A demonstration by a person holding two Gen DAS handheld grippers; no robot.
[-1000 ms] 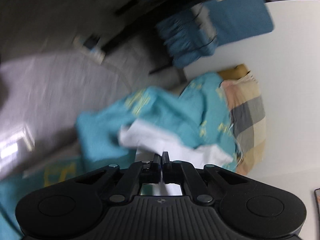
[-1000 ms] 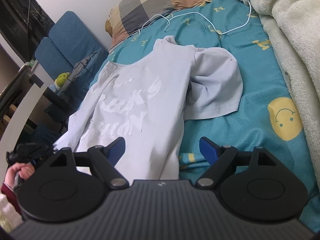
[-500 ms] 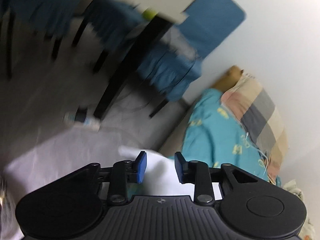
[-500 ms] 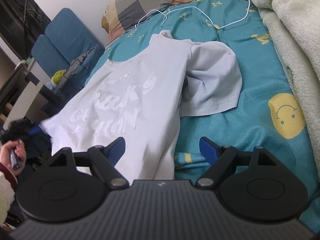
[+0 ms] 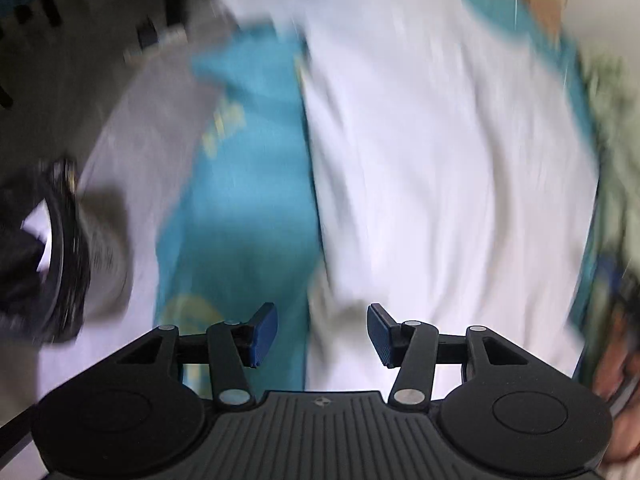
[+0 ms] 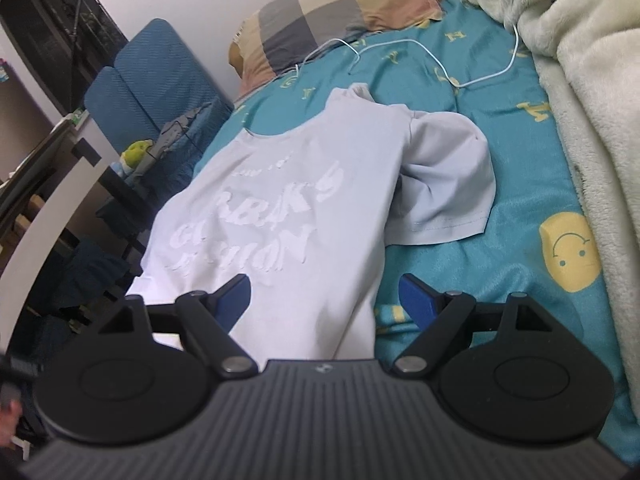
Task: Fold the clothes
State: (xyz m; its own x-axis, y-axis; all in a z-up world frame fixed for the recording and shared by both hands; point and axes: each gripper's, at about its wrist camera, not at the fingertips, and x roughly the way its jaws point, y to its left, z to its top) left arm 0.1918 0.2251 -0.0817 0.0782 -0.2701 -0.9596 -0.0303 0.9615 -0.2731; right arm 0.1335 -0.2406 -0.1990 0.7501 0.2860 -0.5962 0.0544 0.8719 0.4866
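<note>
A pale grey T-shirt (image 6: 304, 208) with white raised lettering lies face up on the teal bed sheet (image 6: 500, 152), one sleeve (image 6: 444, 184) spread to the right and its left side draped over the bed's edge. My right gripper (image 6: 325, 296) hovers open over the shirt's lower hem with nothing between its blue pads. The left wrist view is blurred by motion. It looks down on the same T-shirt (image 5: 440, 152), and my left gripper (image 5: 322, 334) has its jaws opening, with nothing pinched between them, above the shirt's left edge.
A checked pillow (image 6: 340, 8) and a white cable (image 6: 432, 60) lie at the head of the bed. A fluffy cream blanket (image 6: 592, 120) fills the right side. Left of the bed stand a blue chair (image 6: 148, 80) and a white desk edge (image 6: 44, 216). A hand (image 6: 8, 420) shows at lower left.
My left gripper let go of the white fabric, its jaws parted, and it swung from facing the floor and chair to looking down on the shirt. The shirt's left side settled lower.
</note>
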